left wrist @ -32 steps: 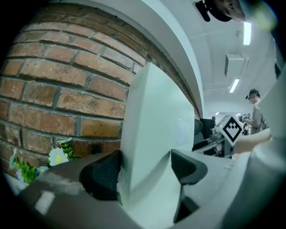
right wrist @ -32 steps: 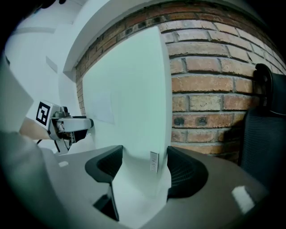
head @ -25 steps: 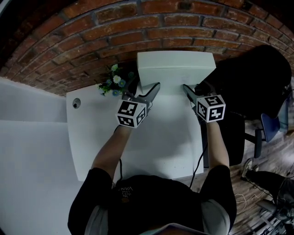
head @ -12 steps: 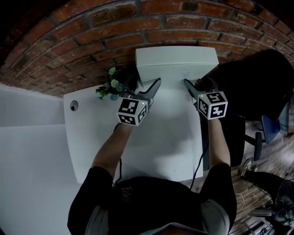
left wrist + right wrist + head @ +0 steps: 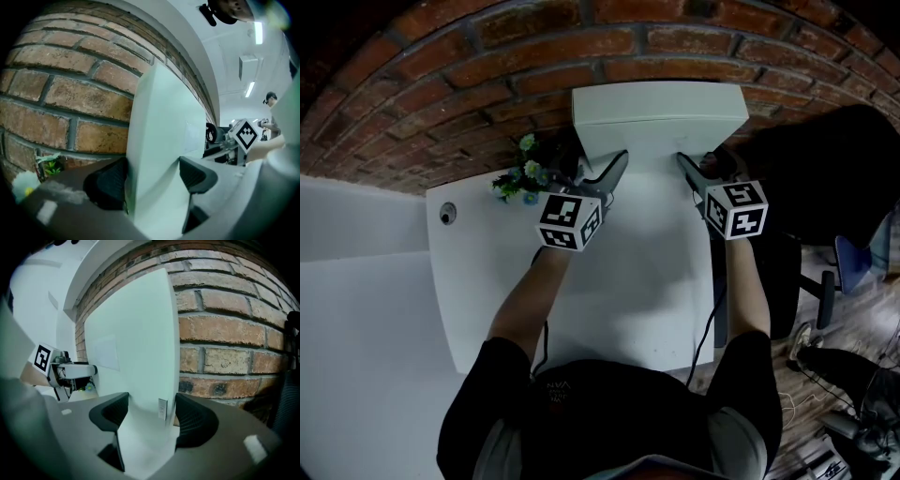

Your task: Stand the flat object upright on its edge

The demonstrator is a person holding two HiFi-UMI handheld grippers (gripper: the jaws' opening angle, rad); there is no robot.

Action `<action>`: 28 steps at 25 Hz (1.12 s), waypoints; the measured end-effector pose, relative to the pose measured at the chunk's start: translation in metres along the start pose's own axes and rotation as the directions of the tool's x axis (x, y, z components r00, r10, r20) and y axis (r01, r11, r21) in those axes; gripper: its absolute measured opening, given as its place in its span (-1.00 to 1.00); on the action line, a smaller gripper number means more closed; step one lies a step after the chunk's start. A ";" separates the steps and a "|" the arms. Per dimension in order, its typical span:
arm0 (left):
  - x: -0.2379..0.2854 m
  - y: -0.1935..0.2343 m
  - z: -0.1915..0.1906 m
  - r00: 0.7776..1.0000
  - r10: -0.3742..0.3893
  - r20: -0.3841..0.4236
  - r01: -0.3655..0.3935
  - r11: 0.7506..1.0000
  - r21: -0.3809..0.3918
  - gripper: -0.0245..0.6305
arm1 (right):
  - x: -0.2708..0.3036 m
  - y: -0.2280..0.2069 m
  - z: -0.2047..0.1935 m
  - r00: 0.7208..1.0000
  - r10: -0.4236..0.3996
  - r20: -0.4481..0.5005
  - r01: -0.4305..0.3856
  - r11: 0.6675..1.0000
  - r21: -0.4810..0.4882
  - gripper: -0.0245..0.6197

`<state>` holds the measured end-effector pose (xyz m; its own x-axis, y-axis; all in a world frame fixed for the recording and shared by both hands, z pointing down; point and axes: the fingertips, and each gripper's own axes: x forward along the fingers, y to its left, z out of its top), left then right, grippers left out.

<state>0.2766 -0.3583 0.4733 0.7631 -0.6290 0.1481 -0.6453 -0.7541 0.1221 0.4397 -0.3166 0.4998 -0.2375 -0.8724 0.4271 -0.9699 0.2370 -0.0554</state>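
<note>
Head view puts the flat white box (image 5: 656, 117) at the far edge of the white surface (image 5: 487, 281), up on its long lower edge with its broad face turned towards you and the brick wall (image 5: 487, 66) just behind it. Whether its top rests against the bricks cannot be told.

You have the left tongs (image 5: 602, 178) at the box's lower left corner and the right tongs (image 5: 698, 173) at its lower right corner, one at each end and the box spanning the gap between them.

Left gripper view shows the left tongs (image 5: 152, 180) clenched across the thickness of the box (image 5: 164, 131). One dark pad is against the back, on the wall side, and the other is pressed on the front face. Beyond the box, the marker cube (image 5: 246, 133) of your other tool is in sight.

Right gripper view shows the same hold mirrored. The right tongs (image 5: 152, 418) straddle the end of the box (image 5: 136, 333), with one pad on the front face and one at the rear edge beside a small label (image 5: 162, 408).

A small bunch of flowers (image 5: 525, 173) sits on the surface just left of the left tongs, apart from the box.
</note>
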 end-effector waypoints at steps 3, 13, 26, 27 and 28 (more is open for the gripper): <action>0.003 0.002 0.000 1.000 0.008 0.000 -0.008 1.000 -0.004 0.18 | 0.003 -0.002 0.002 1.000 0.001 0.013 -0.001 1.000 0.005 0.03; 0.006 0.005 -0.002 0.999 0.036 -0.010 -0.035 0.997 0.076 0.18 | 0.012 -0.007 0.007 0.999 0.007 0.053 -0.007 1.000 -0.005 0.03; -0.002 0.002 -0.002 0.999 0.048 -0.022 -0.048 0.998 0.028 0.18 | 0.003 -0.008 0.012 0.996 -0.020 0.092 0.018 1.000 0.019 0.05; -0.002 0.001 -0.001 0.999 0.048 -0.022 -0.047 0.999 0.025 0.18 | 0.003 -0.007 0.014 0.995 -0.019 0.096 0.018 1.000 0.016 0.02; -0.003 0.000 -0.001 0.999 0.047 -0.022 -0.046 0.999 0.022 0.18 | 0.003 -0.007 0.015 0.995 -0.020 0.096 0.019 1.000 0.015 0.02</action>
<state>0.2740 -0.3563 0.4737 0.7312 -0.6593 0.1750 -0.6789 -0.7282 0.0935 0.4447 -0.3269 0.4883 -0.2219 -0.9140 0.3398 -0.9749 0.2141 -0.0608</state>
